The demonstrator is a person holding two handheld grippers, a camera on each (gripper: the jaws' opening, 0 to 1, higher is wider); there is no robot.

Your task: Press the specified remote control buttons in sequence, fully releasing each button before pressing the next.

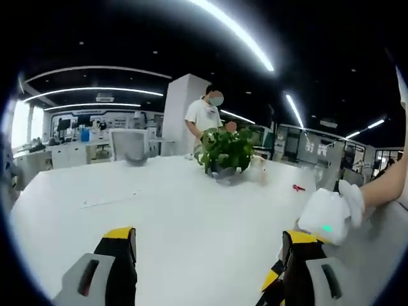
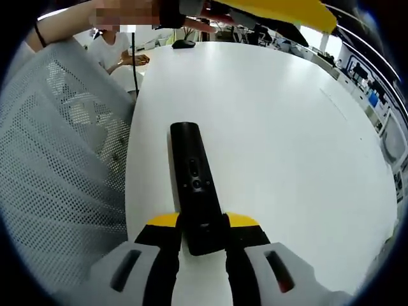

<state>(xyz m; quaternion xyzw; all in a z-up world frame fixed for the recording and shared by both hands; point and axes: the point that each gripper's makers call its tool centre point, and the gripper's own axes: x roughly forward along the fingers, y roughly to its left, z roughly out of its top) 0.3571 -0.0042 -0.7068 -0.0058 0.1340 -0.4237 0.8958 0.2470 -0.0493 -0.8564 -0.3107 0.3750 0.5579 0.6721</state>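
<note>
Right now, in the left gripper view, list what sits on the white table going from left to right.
Grey rounded object at the far edge → green leafy potted plant → small pale object beside the plant → small red item, all on the white table.

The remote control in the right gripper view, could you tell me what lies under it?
The white table lies beneath the remote control. The right claw covers its near end.

Remote control (image 2: 194,185) buttons too small to read, near end hidden between tongs (image 2: 203,239)
</note>
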